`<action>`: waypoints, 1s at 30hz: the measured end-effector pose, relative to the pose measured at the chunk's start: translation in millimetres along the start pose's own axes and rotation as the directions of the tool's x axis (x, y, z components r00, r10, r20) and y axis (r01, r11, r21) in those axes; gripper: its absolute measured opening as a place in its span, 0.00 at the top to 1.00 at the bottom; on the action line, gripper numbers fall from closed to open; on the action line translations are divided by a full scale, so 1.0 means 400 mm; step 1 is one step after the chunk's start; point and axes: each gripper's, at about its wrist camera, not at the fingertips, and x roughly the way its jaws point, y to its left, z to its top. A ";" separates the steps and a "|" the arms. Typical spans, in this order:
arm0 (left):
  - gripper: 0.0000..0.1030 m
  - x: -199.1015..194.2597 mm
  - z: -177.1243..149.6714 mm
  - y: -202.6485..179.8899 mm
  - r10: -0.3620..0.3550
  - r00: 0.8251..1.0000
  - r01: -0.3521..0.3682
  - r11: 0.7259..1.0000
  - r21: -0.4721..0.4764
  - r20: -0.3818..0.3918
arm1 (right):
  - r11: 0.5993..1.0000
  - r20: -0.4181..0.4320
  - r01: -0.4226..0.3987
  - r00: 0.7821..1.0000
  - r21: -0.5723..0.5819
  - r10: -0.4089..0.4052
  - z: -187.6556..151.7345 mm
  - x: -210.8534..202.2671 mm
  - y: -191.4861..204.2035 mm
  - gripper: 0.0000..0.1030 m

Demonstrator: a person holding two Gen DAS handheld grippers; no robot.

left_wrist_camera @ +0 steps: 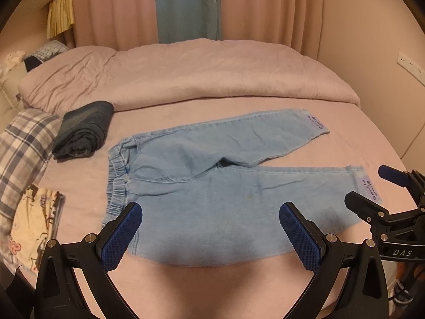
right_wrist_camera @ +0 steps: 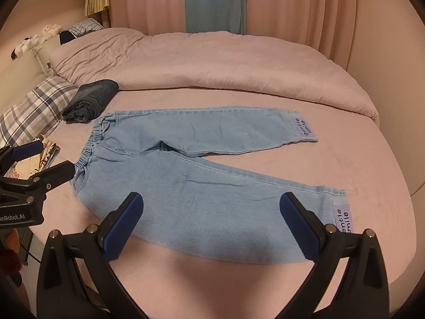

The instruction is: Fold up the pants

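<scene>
Pants (left_wrist_camera: 212, 186) lie flat on the bed (left_wrist_camera: 239, 279), legs splayed, beside the folded dark garment (left_wrist_camera: 85, 130); both your tools, left (left_wrist_camera: 211, 236) and right (right_wrist_camera: 211, 228), gape empty—soft, limp denim, so pinch waistband and hem.

Pink-sheeted bed (right_wrist_camera: 345, 159) with a rumpled duvet (right_wrist_camera: 212, 61) along the far side. Behind, pink curtains (left_wrist_camera: 265, 8) with a blue panel (left_wrist_camera: 187, 5). Warm, dim light.

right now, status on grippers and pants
Left gripper open, right gripper open, both empty. Light blue denim pants flat on pink bedsheet, legs splayed, unfolded. Folded dark denim garment beside waistband, not touching.
</scene>
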 end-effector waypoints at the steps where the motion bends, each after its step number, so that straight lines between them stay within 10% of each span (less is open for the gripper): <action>1: 0.00 0.009 0.000 0.003 -0.010 1.000 0.010 1.000 -0.001 -0.004 | 1.000 -0.005 -0.002 1.000 0.001 0.002 0.002 0.006 0.000 0.00; 19: 0.00 0.250 0.094 0.271 0.000 1.000 -0.004 0.993 -0.119 -0.028 | 0.967 -0.072 -0.246 0.968 -0.067 0.241 0.110 0.245 0.019 0.00; 30: 0.00 0.507 0.174 0.553 0.032 0.991 -0.061 0.971 -0.233 -0.129 | 0.935 -0.174 -0.238 0.965 -0.261 0.197 0.324 0.604 0.053 0.02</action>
